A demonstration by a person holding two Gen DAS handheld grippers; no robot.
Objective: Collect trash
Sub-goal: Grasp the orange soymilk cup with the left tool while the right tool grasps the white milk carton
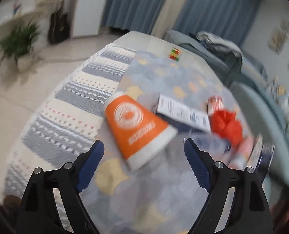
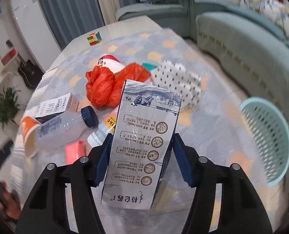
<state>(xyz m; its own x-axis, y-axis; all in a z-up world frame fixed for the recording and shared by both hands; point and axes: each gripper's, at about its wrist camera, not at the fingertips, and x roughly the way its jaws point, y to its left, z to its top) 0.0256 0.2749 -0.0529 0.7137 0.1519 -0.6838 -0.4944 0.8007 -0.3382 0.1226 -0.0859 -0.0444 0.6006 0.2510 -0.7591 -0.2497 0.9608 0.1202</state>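
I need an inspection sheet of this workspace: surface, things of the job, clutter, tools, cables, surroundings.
Surface: table under a patterned plastic cover.
Job's things: white-blue milk carton held in the right tool; orange paper cup on its side; crumpled red plastic bag; clear plastic bottle with dark blue cap; small white box; turquoise slotted basket at the table's right.
Clutter: multicoloured puzzle cube at the far edge.
Tools: left tool open, holding nothing; right tool shut on the carton.
Cables: nothing seen.
Surroundings: teal sofa, blue curtains, potted green plant.
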